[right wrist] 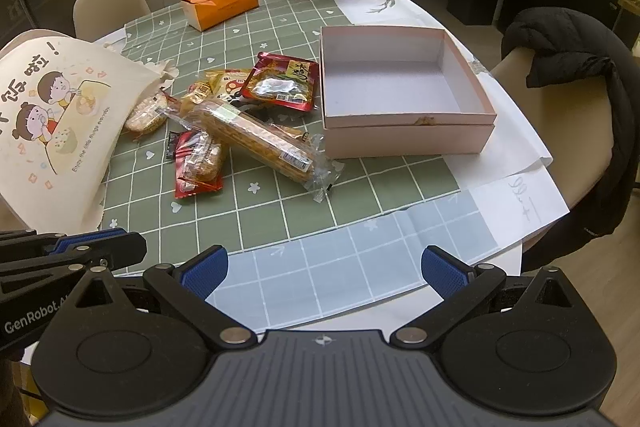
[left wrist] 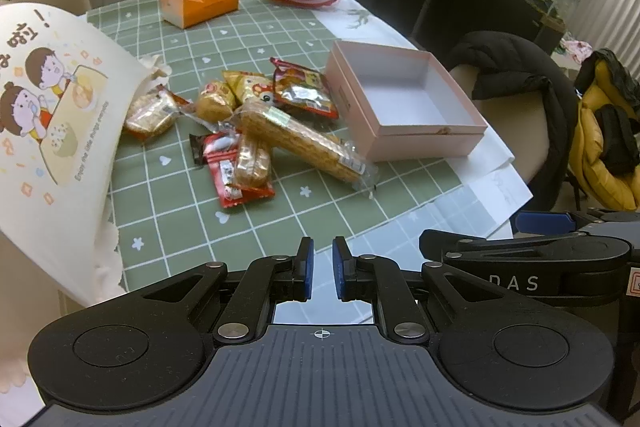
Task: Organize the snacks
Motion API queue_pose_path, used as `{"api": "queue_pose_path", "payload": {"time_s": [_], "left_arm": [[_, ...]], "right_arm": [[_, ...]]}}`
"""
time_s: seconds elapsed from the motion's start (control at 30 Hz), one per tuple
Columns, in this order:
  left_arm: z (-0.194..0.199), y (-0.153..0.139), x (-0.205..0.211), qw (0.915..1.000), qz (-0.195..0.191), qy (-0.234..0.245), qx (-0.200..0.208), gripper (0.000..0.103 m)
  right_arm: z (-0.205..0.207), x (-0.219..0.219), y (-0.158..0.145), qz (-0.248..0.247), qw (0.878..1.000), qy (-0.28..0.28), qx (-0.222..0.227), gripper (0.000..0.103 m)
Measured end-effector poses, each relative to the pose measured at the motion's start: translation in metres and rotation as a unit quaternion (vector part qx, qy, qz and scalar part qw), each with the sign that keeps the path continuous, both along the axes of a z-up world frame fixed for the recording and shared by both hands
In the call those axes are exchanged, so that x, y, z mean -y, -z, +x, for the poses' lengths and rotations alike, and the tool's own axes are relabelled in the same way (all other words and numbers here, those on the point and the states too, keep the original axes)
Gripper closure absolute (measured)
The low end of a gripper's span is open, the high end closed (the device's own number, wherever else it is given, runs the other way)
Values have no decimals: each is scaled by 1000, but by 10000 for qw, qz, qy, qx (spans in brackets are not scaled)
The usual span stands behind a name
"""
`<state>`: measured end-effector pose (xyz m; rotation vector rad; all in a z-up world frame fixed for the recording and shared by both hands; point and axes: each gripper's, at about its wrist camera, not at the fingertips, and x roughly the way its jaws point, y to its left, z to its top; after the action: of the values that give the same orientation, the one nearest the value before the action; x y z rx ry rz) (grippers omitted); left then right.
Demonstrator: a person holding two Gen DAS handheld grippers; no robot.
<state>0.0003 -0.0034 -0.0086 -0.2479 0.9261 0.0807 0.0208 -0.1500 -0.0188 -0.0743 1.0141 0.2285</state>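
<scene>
Several snacks [right wrist: 240, 115] lay heaped in the middle of the table [right wrist: 360, 187], just left of the pink box [right wrist: 404, 135], which stood open with nothing in it. Longest of them was a clear-wrapped biscuit bar [right wrist: 260, 141], lying slantwise across the heap with its near end pointing toward the box. Behind it sat a red foil pouch [right wrist: 285, 82], and nearer the table's front edge a small red packet [right wrist: 198, 167] with a clear-wrapped cake on top.

All looked light. Their wrappers were thin film or foil, probably slippery and quick to crumple, so a pinch on a loose end seam might slide off. Biscuit inside the bar seemed brittle, likely to snap if squeezed hard or lifted by one end. Across its middle, over the narrow width, seemed the best hold. Flat and limp, the pouch would likely need taking by an edge.

Neither gripper held anything. Left gripper [left wrist: 323, 263] hung over the near edge of the table with its jaws almost together, a narrow gap between the pads. Right gripper [right wrist: 324, 271] was beside it, jaws wide apart, well short of the heap.

A cloth bag [right wrist: 52, 115] lay to the left of the snacks.
</scene>
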Motion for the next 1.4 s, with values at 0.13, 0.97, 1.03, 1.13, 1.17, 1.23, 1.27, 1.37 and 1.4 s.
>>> {"api": "queue_pose_path", "payload": {"time_s": [0.13,0.97,1.03,1.13,1.17,1.23,1.27,1.37,1.4], "left_arm": [[0,1,0,10000,-19,-8,-11,90],[9,6,-17,9996,-158,-144,-169,90],[11,8,-19,9995,-174,-174,-192,90],[14,13,-25,9992,-173,-284,-228,90],[16,15,-27,9990,-155,-337,-234,90],[20,20,-34,9985,-151,-465,-242,90],[22,23,-39,9981,-191,-542,-214,90],[26,36,-64,9942,-555,-917,-6,90],[27,41,-73,9916,-721,-1073,16,90]], "right_arm": [[0,0,0,-4,10000,2,-1,0],[8,-7,6,-57,10000,-3,-77,0],[10,-9,7,-75,9999,-3,-88,0],[14,-11,10,-94,9999,-16,-95,0],[16,-12,12,-113,9999,-23,-91,0],[20,-15,18,-176,9998,-76,-49,0],[22,-17,21,-241,9996,-145,-6,0],[25,-27,28,-420,9966,-563,432,0],[26,-33,30,-543,9939,-713,643,0]]}}
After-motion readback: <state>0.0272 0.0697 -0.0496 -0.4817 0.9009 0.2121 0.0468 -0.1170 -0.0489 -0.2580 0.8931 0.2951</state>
